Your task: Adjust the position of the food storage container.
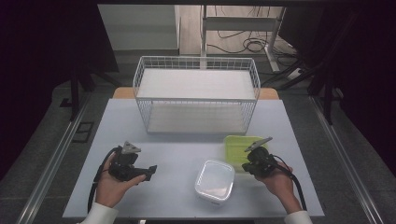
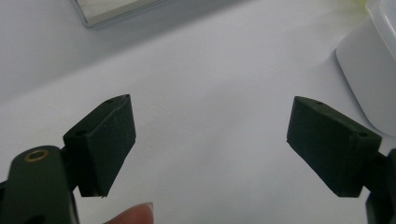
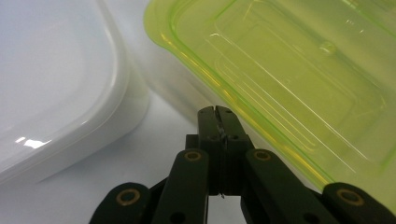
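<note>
Your left gripper (image 2: 210, 140) hovers wide open, gripping nothing, left of the white container (image 1: 215, 180). Your right gripper (image 3: 218, 114), jaws pressed together empty, sits beside the green container (image 3: 299, 79).

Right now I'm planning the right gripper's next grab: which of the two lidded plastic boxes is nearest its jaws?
The yellow-green translucent box, right beside the shut right gripper; the white box sits farther left.

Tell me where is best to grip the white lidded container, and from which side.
Probably the left rim of the white lidded container, reached with the open left gripper. The box stands upright on the table, its lid overhanging as a rounded lip. That side faces bare table, while the green-lidded container and right gripper crowd the other.
</note>
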`<state>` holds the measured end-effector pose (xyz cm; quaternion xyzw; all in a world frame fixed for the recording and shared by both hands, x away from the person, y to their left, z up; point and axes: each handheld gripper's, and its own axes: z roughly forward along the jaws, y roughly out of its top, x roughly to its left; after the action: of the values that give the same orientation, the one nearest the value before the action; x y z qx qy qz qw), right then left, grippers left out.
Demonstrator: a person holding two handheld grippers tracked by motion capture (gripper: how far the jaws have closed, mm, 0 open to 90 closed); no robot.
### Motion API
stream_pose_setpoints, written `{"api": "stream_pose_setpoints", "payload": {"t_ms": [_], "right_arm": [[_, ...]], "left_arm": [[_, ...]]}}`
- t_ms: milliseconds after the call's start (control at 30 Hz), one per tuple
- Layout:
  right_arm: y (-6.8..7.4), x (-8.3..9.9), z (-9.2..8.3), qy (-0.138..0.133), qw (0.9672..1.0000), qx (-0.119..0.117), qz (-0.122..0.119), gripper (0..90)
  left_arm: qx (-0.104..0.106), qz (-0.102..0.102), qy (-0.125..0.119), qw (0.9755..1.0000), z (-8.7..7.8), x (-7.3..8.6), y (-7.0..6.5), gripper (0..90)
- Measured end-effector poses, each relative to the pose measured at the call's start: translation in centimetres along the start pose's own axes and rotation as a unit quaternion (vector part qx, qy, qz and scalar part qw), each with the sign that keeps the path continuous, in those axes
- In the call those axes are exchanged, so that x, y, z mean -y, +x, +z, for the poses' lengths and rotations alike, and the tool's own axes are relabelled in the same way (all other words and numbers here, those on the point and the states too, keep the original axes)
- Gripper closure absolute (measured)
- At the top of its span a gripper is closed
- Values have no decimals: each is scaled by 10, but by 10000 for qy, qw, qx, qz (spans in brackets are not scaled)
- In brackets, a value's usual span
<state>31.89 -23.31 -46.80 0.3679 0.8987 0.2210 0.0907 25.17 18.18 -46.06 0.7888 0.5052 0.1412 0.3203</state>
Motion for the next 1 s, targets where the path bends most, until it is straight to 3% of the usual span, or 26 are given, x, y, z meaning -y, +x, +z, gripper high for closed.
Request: {"api": "stream_pose_setpoints", "payload": {"t_ms": [133, 167, 267, 433, 467, 733, 800, 833, 1000], "right_arm": [[-4, 8, -16, -170, 9998, -4, 129, 889], [-10, 14, -29, -309, 9992, 12, 239, 889], [-18, 22, -43, -432, 9983, 86, 378, 889], [-34, 31, -54, -556, 9960, 232, 653, 889], [-42, 34, -57, -557, 9948, 358, 770, 889], [-67, 32, -53, -408, 9910, 630, 1110, 889], [-73, 28, -49, -389, 9892, 683, 1237, 889], [-78, 25, -44, -325, 9870, 864, 1320, 889], [-87, 33, -32, -186, 9835, 941, 1534, 889]], "left_arm": [[-6, -49, -25, 10000, -2, 0, 2, 154], [-5, -61, -26, 10000, -2, 1, 3, 154], [-9, -65, -8, 10000, -2, 1, 3, 154], [3, -53, -11, 10000, -1, -1, 1, 154], [7, -60, -7, 10000, -1, -1, 1, 154], [16, -93, 17, 10000, 1, -2, 2, 156], [22, -104, 25, 9999, 1, -3, 2, 156], [25, -100, 15, 9999, 1, -3, 2, 157], [20, -83, 50, 10000, 2, -1, 3, 157]]}}
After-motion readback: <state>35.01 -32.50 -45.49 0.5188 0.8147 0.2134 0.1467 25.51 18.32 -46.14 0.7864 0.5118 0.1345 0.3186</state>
